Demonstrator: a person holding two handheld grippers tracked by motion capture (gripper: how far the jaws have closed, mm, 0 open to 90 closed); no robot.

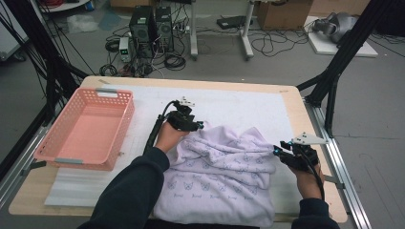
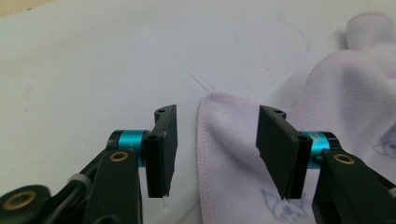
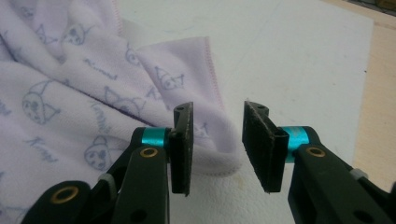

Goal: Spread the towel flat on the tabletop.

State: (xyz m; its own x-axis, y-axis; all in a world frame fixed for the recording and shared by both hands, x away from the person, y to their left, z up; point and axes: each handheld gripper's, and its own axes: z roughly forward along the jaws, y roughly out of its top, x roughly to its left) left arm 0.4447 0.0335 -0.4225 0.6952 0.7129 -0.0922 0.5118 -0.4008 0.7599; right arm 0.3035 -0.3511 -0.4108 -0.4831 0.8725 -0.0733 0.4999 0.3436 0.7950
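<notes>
- Your left gripper (image 1: 191, 125) sits at the far left edge of the towel (image 1: 224, 176), which lies crumpled on the white mat (image 1: 229, 102) at the near middle of the table (image 1: 305, 119).
- In the left gripper view its jaws stand apart, with a stitched corner of the towel (image 2: 233, 154) lying flat between them; neither pad presses on the cloth.
- Your right gripper (image 1: 286, 151) is at the towel's right edge, near the table's right side.
- In the right gripper view its jaws are apart too; a folded edge of the towel (image 3: 205, 154) lies between them, beside the left pad, and whether it touches that pad you cannot tell.
- The pink basket (image 1: 114, 129) stands empty on the table's left, well apart from the towel.
</notes>
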